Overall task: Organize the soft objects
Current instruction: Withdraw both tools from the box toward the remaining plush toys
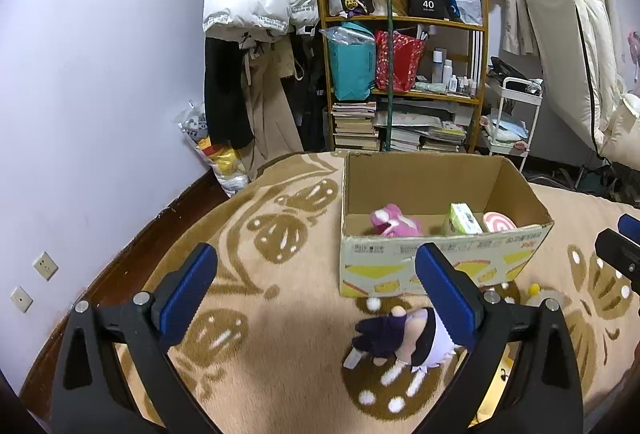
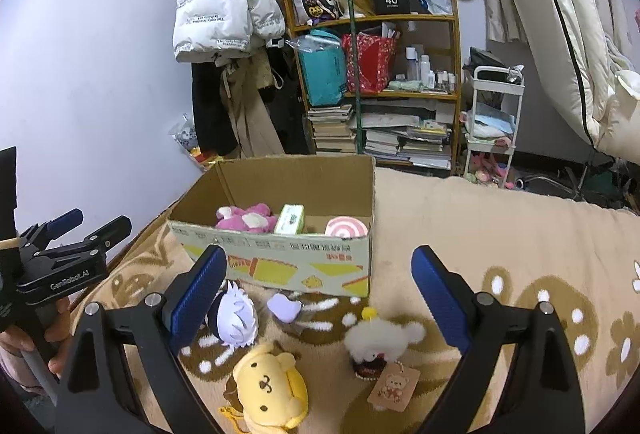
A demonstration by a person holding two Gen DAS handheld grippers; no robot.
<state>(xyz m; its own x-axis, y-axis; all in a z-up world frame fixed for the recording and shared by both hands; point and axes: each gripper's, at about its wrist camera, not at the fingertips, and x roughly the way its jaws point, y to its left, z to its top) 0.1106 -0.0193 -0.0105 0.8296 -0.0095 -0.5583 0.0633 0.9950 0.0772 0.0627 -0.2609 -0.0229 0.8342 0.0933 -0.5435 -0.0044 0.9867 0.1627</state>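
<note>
Both claws point forward and downward over the patterned blanket [image 2: 500, 234], jaws spread wide with nothing clamped in either. The left claw [image 1: 316, 286] hovers with its right finger just over a small doll with dark hair [image 1: 400, 334], which lies on the blanket partly behind that finger. In the right wrist view a hand [image 2: 24, 338] grips the left tool's handle at the left edge. The right claw [image 2: 320, 290] hangs above a cluster of soft toys: a yellow dog plush [image 2: 268, 386] nearest, a fluffy white plush with a paper tag [image 2: 380, 342] just to its right, the doll's white-haired head [image 2: 236, 314] partly behind the right claw's left finger, and a small lilac piece [image 2: 284, 306] beside it.

Beyond the toys stands an open cardboard box [image 2: 280, 266]. It holds a pink plush [image 2: 248, 218], a green-and-white pack [image 2: 290, 220] and a round pink swirl cushion [image 2: 346, 228].

Farther back, a wooden shelf [image 2: 400, 18] carries bags, bottles and stacked books, with a white puffer jacket [image 2: 224, 2] hanging to its left and a white trolley [image 2: 496, 114] to its right.
</note>
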